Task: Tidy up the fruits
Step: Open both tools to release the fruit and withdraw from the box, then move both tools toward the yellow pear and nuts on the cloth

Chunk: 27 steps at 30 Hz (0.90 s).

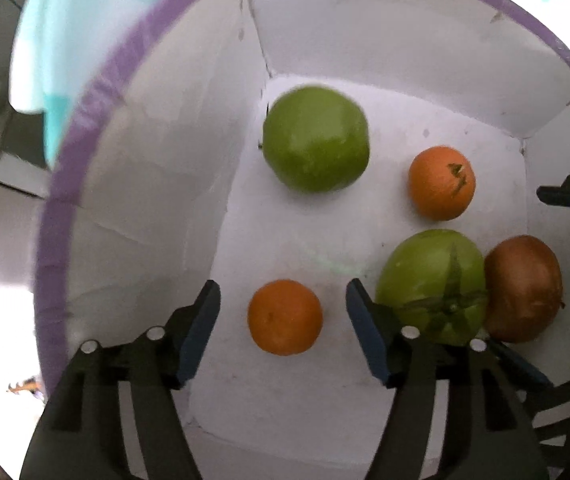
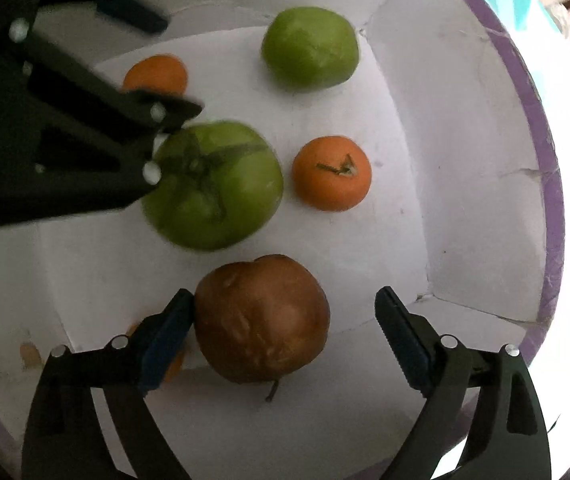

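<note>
Both grippers reach into a white box with a purple rim (image 1: 85, 120). My left gripper (image 1: 283, 308) is open, its fingers on either side of a small orange (image 1: 285, 317) that lies on the box floor. My right gripper (image 2: 285, 332) is open around a brown wrinkled fruit (image 2: 262, 318); its left pad (image 2: 165, 336) touches the fruit, the right pad stands apart. A green tomato with a stem (image 1: 433, 286) lies against the brown fruit (image 1: 523, 288). A second orange (image 1: 441, 183) and a smooth green fruit (image 1: 316, 139) lie farther in.
The box walls (image 2: 465, 160) close in on all sides. The left gripper's black frame (image 2: 65, 120) fills the upper left of the right wrist view and overlaps the green tomato (image 2: 217, 184). A turquoise and white cloth (image 1: 65, 40) shows outside the box.
</note>
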{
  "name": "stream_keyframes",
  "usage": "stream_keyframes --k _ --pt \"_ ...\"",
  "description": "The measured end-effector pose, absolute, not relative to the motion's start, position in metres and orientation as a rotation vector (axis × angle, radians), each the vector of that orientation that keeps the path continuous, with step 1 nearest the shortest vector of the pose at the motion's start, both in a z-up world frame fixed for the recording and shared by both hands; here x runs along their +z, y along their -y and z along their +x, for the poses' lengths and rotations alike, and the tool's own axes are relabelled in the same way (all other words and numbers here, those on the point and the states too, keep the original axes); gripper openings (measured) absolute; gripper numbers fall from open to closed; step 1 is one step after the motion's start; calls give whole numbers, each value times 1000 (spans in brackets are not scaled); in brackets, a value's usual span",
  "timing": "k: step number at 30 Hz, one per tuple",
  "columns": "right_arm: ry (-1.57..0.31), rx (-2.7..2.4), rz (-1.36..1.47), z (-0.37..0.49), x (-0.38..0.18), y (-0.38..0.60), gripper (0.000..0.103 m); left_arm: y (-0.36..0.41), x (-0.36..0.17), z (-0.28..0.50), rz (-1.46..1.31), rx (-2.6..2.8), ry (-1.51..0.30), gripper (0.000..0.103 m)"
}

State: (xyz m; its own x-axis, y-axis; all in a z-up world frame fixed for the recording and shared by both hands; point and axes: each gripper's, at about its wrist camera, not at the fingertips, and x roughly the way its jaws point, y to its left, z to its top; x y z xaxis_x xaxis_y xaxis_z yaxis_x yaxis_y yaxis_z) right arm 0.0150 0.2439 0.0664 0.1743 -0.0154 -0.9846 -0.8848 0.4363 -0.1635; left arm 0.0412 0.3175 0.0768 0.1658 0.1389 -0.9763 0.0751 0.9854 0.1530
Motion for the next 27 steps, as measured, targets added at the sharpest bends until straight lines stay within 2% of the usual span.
stream_keyframes --k 2,9,13,16,19,23,27 --pt "-1203 773 -936 9 76 -239 88 -308 93 36 224 85 -1343 79" --pt "-917 913 -736 -24 156 -185 88 -298 159 -1 185 392 -1163 80" --pt "-784 945 -517 -36 200 -127 88 -282 222 -44 109 568 -898 100" --pt "-734 933 -350 -31 217 -69 88 -245 259 -68 71 606 -712 101" --pt "-728 864 -231 -21 217 -8 88 -187 276 -88 53 571 -609 101" --pt "-820 731 -86 -4 182 66 88 -117 270 -87 41 408 -656 101" --pt "-959 571 45 12 141 124 88 -62 228 -68 5 224 -860 101"
